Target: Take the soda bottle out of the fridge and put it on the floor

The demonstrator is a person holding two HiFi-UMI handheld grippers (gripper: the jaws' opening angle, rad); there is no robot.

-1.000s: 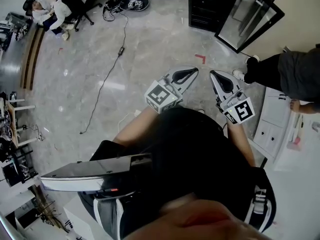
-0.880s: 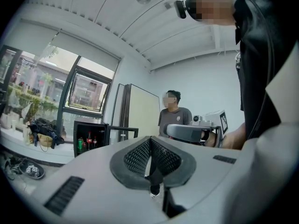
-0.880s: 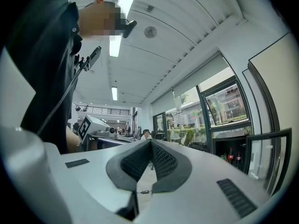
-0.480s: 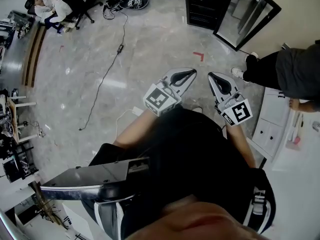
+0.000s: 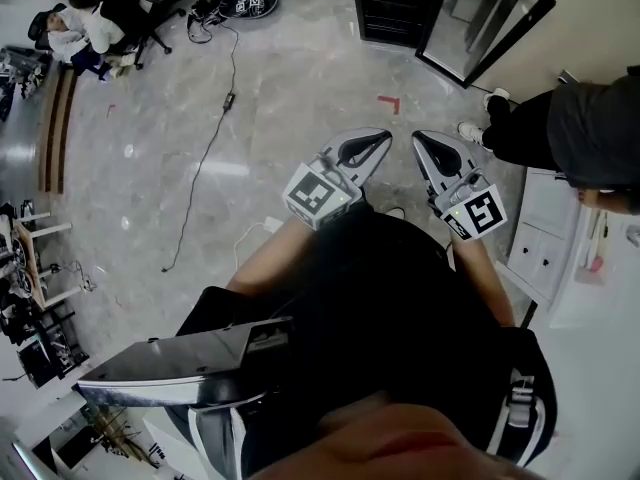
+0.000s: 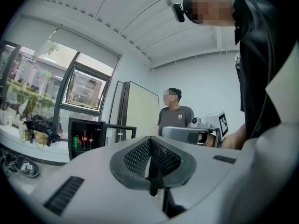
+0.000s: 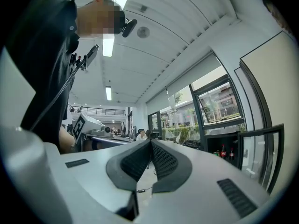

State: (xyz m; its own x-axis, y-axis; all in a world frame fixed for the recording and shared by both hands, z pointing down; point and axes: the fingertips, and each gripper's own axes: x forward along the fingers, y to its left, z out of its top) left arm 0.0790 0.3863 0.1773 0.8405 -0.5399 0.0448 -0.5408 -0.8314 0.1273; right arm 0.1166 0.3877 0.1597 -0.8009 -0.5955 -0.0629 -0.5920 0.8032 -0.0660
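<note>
The fridge stands at the far edge of the floor, its glass door swung wide to the right. In my left gripper view the fridge holds a green can and a few dark bottles with red labels. My right gripper view shows two such bottles inside. They are small at this range, so I take them for soda, and I cannot tell which shelf they stand on. My left claw and right claw hang side by side in front of me, well short of the fridge. The left claw has its pads pressed together on nothing, and the right claw is likewise closed and empty. Between me and the fridge the floor lies open, with a red corner mark on it and a cable trailing off to the left. A bystander stands at the right, near the door's free edge, with a white cabinet beside him along that side.
</note>
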